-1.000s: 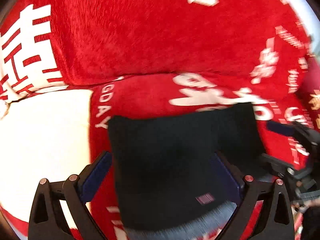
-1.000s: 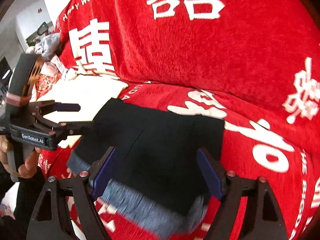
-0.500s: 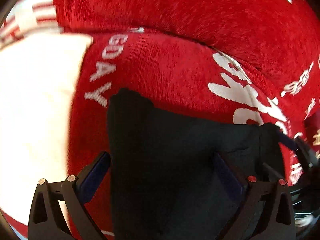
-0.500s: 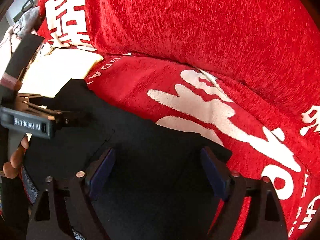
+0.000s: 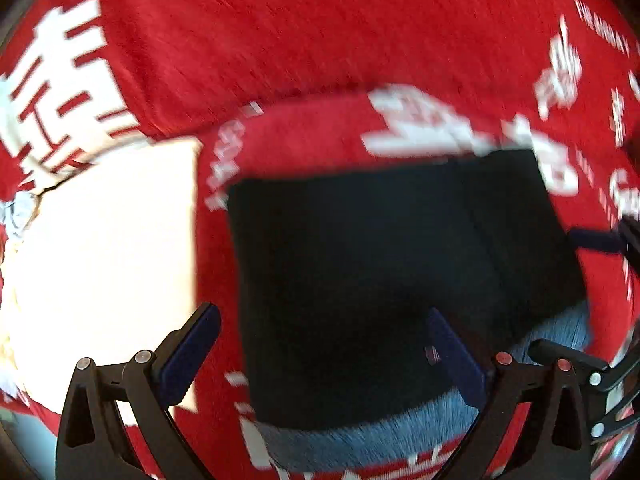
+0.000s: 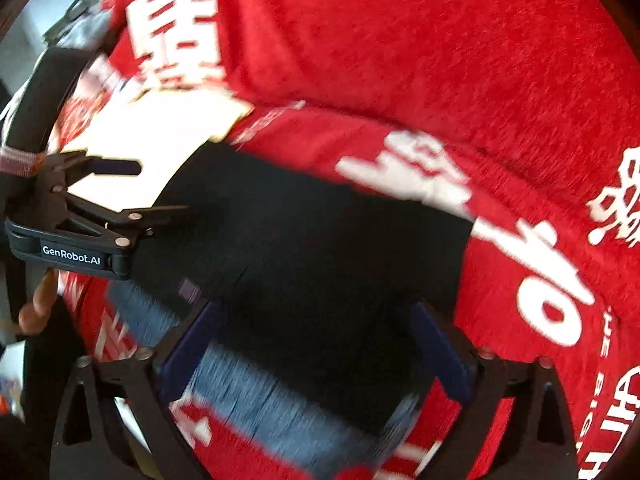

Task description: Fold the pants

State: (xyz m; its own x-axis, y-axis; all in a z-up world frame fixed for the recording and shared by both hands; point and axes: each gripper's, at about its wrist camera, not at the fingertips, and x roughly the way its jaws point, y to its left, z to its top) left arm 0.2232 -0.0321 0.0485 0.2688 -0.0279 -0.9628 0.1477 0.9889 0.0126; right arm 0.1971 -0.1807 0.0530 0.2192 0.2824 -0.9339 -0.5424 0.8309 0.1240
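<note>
Folded black pants (image 5: 384,280) lie flat on a red sofa seat (image 5: 312,136) printed with white lettering, their far edge near the seam where the seat meets the red backrest (image 5: 280,32), their blue-grey ribbed waistband (image 6: 272,408) toward the seat's front edge. A white cushion (image 5: 100,248) lies just beside the pants on the seat's left part. The left tongs (image 5: 320,356) hang above the pants' left front corner with jaws spread wide, one blue pad (image 5: 188,356) over the cushion's edge, the other over black cloth; nothing is clamped. The right tongs (image 6: 312,356) hover over the pants' right front part, jaws wide apart and just opened further, cloth showing between them but not pinched. Whether any pad grazes the fabric cannot be told through the blur. In the right wrist view a person's fingers (image 6: 40,308) grip the left tool's handle.
</note>
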